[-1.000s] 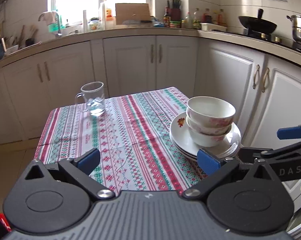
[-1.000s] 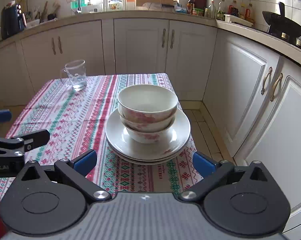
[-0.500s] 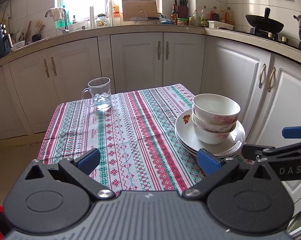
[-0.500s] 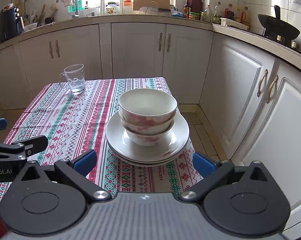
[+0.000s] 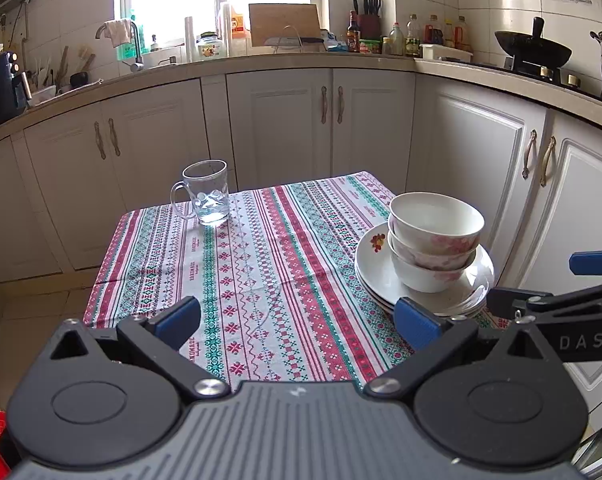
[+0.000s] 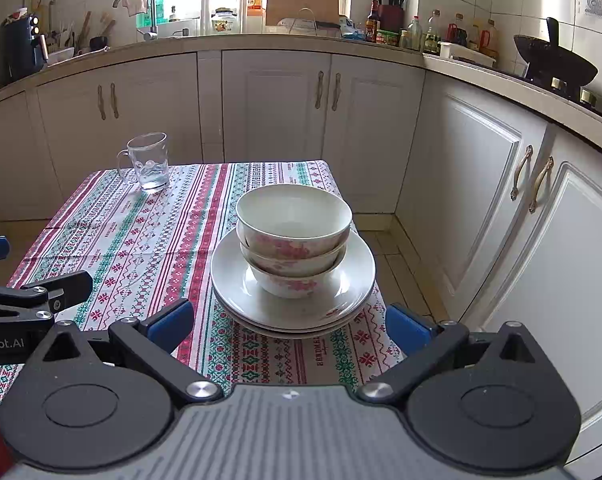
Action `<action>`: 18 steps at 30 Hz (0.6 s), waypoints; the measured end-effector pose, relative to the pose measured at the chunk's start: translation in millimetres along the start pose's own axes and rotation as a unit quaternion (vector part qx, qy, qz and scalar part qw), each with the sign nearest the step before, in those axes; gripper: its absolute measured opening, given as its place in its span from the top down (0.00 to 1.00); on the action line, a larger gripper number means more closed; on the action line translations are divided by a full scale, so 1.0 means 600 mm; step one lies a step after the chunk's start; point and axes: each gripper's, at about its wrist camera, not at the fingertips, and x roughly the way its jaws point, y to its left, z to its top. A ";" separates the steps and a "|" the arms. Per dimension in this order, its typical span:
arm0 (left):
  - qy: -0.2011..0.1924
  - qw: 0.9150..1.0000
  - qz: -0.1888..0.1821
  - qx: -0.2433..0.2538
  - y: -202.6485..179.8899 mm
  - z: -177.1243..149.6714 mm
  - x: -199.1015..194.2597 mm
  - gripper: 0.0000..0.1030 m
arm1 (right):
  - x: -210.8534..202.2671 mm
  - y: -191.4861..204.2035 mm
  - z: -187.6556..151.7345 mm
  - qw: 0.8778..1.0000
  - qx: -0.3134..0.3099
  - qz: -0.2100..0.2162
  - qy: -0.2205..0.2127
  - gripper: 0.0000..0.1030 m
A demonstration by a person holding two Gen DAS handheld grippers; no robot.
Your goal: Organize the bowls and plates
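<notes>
Bowls point(image 6: 293, 236) seen nested on stacked plates point(image 6: 353, 280), at bench point(image 6: 141, 240) edge, well apart from mug point(image 6: 147, 162). Stacking judged done. Left gripper point(image 5: 297, 320) and right gripper point(image 6: 289, 326) spread wide, nothing held. Next: retreat or lift stack.

A glass mug point(image 5: 205, 197) (empty, handle facing left) stands at the far left of a striped tablecloth point(image 5: 261, 280); white cabinets point(image 5: 293, 120) behind.

Table in striped patterned cloth point(image 6: 141, 248), glass mug point(image 6: 147, 162) far corner, stacked plates point(image 6: 237, 280) near right edge
</notes>
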 end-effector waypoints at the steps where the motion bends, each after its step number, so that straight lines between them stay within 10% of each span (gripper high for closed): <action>1: 0.001 1.000 0.001 -0.001 0.000 0.000 0.000 0.01 | 0.000 0.000 0.000 1.000 0.000 0.000 0.000 0.00; 18: 0.004 1.000 0.002 -0.007 0.004 -0.001 -0.003 0.01 | -0.004 0.004 0.001 1.000 -0.002 -0.004 -0.005 0.00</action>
